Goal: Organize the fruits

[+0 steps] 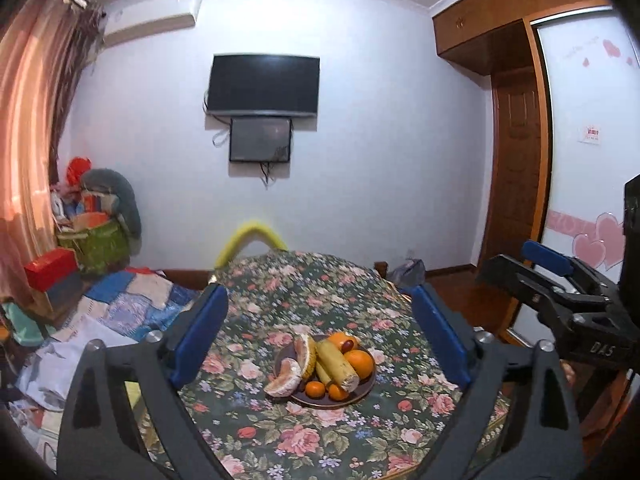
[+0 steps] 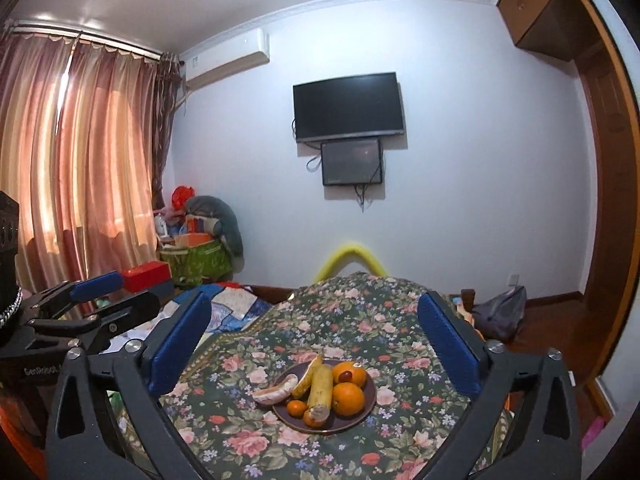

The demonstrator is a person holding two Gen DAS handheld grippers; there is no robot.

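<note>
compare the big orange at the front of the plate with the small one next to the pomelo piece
The big orange looks clearly larger than the small orange. The big one lies on the right side of the plate, beside the sugarcane piece; the small one lies on the left near the front rim, next to the peeled pomelo piece. Both are round, orange, unpeeled and resting on the plate.

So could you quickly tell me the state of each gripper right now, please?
Left gripper: open, holding nothing; the plate lies beyond it.
Right gripper: open, holding nothing.
</note>
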